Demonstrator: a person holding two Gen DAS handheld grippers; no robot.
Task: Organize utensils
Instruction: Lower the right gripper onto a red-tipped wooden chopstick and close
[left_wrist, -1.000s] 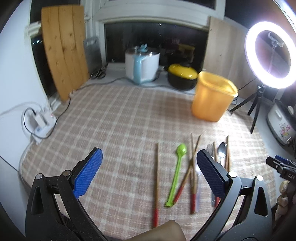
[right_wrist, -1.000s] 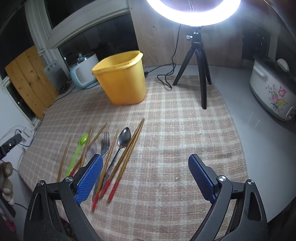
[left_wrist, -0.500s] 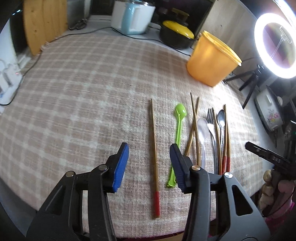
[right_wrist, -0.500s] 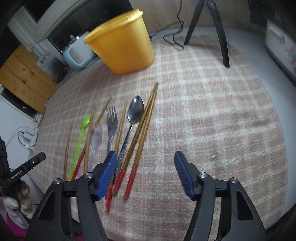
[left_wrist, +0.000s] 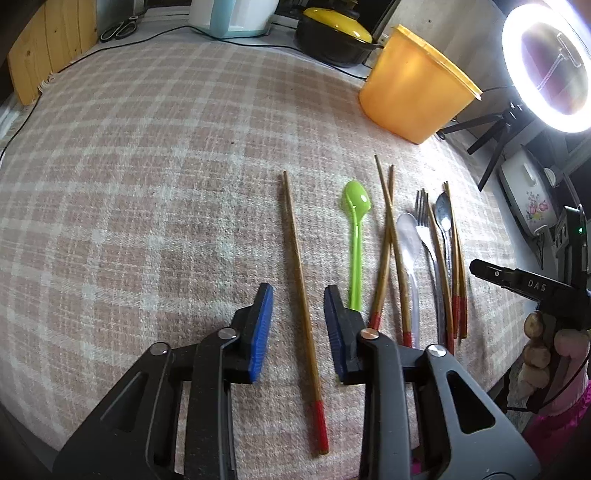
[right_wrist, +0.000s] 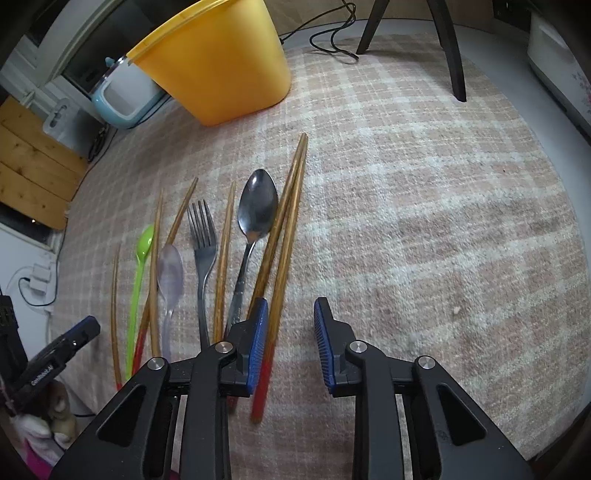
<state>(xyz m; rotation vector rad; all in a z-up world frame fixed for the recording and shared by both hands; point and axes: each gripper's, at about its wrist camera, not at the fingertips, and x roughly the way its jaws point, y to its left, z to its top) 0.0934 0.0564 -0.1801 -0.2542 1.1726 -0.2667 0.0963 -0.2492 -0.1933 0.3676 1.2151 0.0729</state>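
Utensils lie in a row on the checked cloth. In the left wrist view my left gripper (left_wrist: 297, 325) is open, low over a lone red-tipped chopstick (left_wrist: 301, 258) that runs between its blue pads without touching. Right of it lie a green spoon (left_wrist: 355, 236), crossed chopsticks (left_wrist: 388, 236), a clear spoon (left_wrist: 409, 240), a fork (left_wrist: 424, 236) and a metal spoon (left_wrist: 443, 218). In the right wrist view my right gripper (right_wrist: 290, 332) is open; the rightmost chopstick pair (right_wrist: 284, 236) runs beside its left pad. The fork (right_wrist: 203, 236) and metal spoon (right_wrist: 256, 206) lie to the left.
A yellow bin (left_wrist: 413, 92) stands behind the utensils, and shows in the right wrist view (right_wrist: 218, 62). A ring light on a tripod (left_wrist: 546, 62) stands at the right. A black pot (left_wrist: 332, 33) and a kettle (right_wrist: 125, 96) stand at the back.
Both grippers have dropped toward the cloth and narrowed from wide open. The left one now straddles the lone chopstick; the right one sits at the rightmost chopstick pair.
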